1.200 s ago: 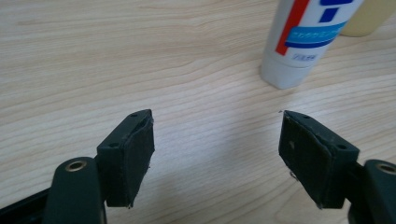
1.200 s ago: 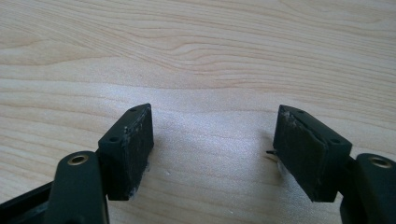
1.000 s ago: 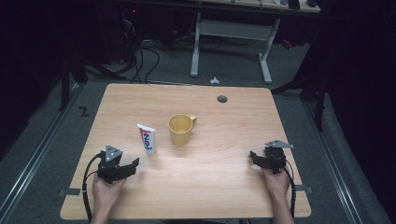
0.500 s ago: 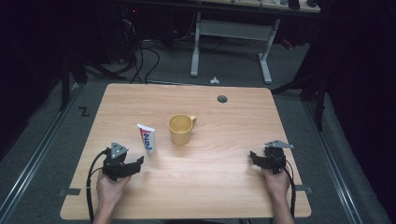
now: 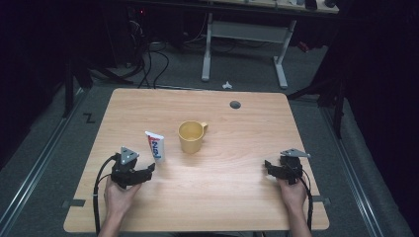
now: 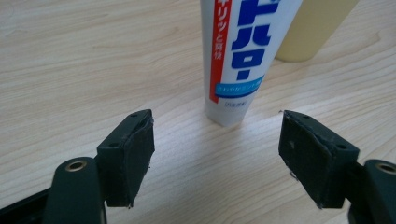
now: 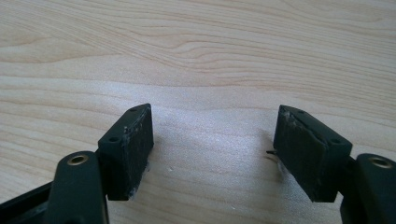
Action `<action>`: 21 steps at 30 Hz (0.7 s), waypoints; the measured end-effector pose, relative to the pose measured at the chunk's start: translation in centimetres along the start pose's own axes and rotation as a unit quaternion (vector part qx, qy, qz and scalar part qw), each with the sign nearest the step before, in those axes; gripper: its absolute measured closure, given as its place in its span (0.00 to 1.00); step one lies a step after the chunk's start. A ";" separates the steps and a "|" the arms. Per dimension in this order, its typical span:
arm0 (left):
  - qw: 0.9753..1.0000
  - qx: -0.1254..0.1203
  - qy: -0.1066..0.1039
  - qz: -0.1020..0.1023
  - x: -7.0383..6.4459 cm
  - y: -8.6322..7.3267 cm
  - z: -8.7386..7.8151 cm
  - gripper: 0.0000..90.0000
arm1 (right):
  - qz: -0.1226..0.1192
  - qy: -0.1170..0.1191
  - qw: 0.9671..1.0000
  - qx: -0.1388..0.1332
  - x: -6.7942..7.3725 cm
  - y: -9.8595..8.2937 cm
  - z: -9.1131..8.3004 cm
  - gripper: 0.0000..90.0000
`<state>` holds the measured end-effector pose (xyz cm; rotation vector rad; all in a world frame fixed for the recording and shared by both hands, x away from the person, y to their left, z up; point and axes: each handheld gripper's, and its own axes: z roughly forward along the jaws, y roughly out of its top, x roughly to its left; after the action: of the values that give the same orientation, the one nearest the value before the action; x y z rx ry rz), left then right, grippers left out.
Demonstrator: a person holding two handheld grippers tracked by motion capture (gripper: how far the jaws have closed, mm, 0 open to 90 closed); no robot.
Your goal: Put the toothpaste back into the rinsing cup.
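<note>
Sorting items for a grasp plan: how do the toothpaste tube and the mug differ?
The tube is white with red and blue print; the mug is plain yellow. The tube is slim and flat; the mug is round, wide and open-topped, with a handle. The tube stands nearer the left gripper. Both stand upright on the table.
</note>
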<state>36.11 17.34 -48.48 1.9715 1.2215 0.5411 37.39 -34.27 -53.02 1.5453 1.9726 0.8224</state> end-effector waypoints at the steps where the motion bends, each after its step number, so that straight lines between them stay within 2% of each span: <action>1: 1.000 0.001 -0.002 0.001 0.0 0.1 0.0 0.30 | 0.000 0.000 1.000 0.000 0.0 0.0 0.0 0.32; 4: 1.000 0.004 -0.009 0.002 -0.3 0.4 0.3 0.26 | 0.000 0.000 1.000 0.000 0.0 0.0 0.0 0.32; 14: 1.000 0.005 -0.016 0.000 -0.8 1.1 1.2 0.23 | 0.000 0.000 1.000 0.000 0.0 0.0 0.0 0.32; 21: 1.000 0.001 -0.007 -0.011 -0.8 1.6 1.6 0.23 | 0.000 0.000 1.000 0.000 0.0 0.0 0.0 0.32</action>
<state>37.78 15.61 -48.23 1.9576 1.2334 0.5142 37.37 -34.27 -53.02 1.5444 1.9724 0.8217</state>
